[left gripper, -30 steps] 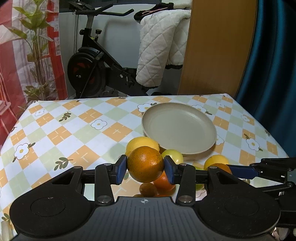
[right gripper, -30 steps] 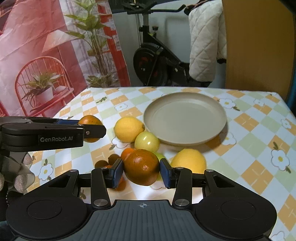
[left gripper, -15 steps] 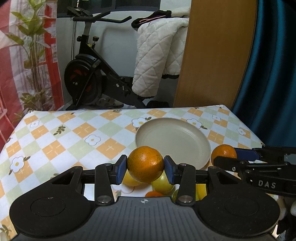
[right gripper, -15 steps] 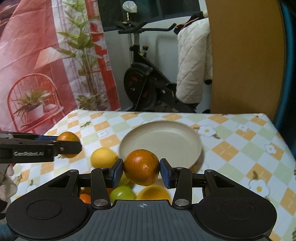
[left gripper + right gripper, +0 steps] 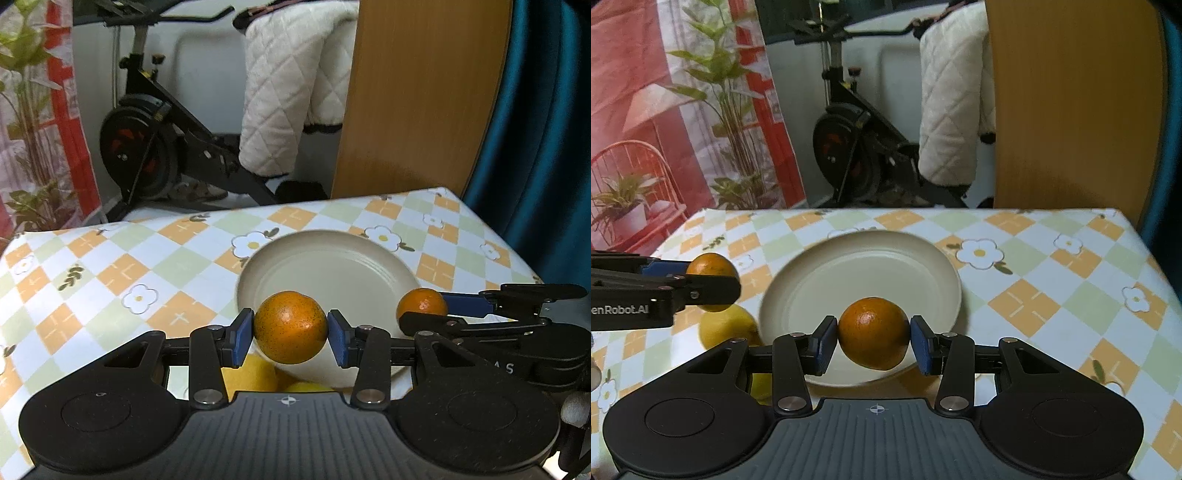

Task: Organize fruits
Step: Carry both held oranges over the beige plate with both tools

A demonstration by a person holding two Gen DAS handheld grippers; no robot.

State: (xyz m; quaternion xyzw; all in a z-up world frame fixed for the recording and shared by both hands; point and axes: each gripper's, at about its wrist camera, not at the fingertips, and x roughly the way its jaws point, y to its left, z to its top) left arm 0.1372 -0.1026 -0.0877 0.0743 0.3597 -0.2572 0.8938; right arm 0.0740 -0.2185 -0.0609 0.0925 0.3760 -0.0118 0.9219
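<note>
- Fingers of my left gripper (image 5: 290,336) are clamped on an orange (image 5: 290,327), one blue pad (image 5: 239,341) pressed to each side of it.
- That orange hangs above the near edge of the beige plate (image 5: 332,266), clear of its surface.
- Under my left fingers, yellow fruit (image 5: 255,374) lies on the bench (image 5: 110,273), close to the plate's near rim and mostly hidden by the gripper.
- From the right wrist view, my left gripper shows side-on at the left, its orange just left of the plate (image 5: 864,266) and above a yellow fruit (image 5: 726,326) on the bench (image 5: 1052,295).
- My right gripper (image 5: 873,343) has its fingers closed on a second orange (image 5: 873,333), a blue pad (image 5: 921,349) tight against either flank.
- This second orange sits over the near part of the plate, held off it.
- From the left wrist view, my right gripper (image 5: 424,308) reaches in from the right, its orange (image 5: 421,304) above the plate's right rim.
- Nothing lies inside the plate itself; the two oranges are near each other but apart.
- Beyond the bench stand an exercise bike (image 5: 849,144), a white quilted cover (image 5: 951,107) and a wooden panel (image 5: 1071,103).
</note>
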